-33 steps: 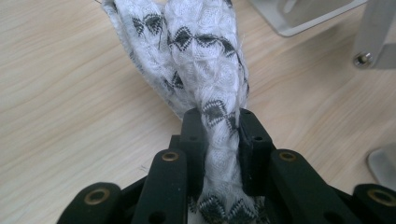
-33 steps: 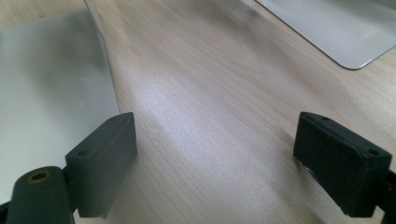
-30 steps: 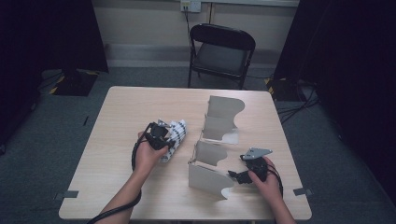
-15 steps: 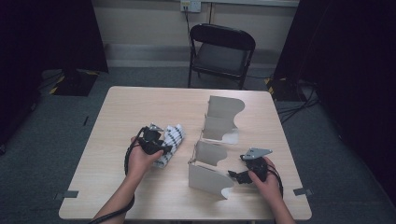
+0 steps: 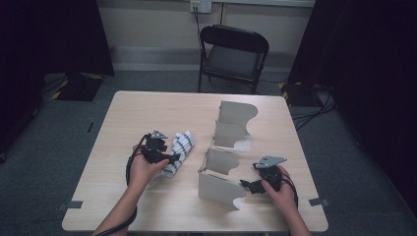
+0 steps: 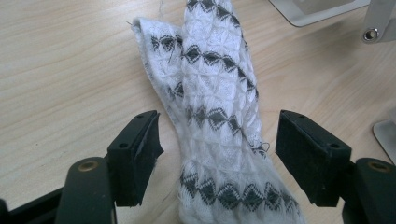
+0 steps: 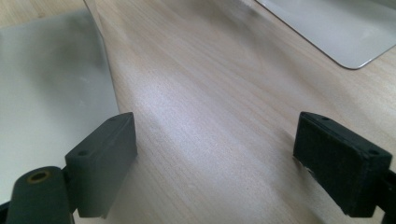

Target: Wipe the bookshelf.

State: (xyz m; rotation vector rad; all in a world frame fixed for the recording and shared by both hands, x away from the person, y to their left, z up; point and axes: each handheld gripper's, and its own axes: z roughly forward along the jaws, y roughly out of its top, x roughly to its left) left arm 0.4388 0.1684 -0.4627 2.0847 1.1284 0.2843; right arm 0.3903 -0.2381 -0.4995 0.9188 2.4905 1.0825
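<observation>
The high view looks forward and down on the whole tabletop [image 5: 147, 113]. Each tool view looks closely along its own jaws; all share the tabletop wood.

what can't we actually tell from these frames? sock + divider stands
- Sock: its near end runs off the bottom edge of the left gripper view; in the high view the left gripper covers part of it.
- One sock or two stacked: cannot tell.
- Divider stands: right gripper view cuts the panels at its edges, blurred.
</observation>
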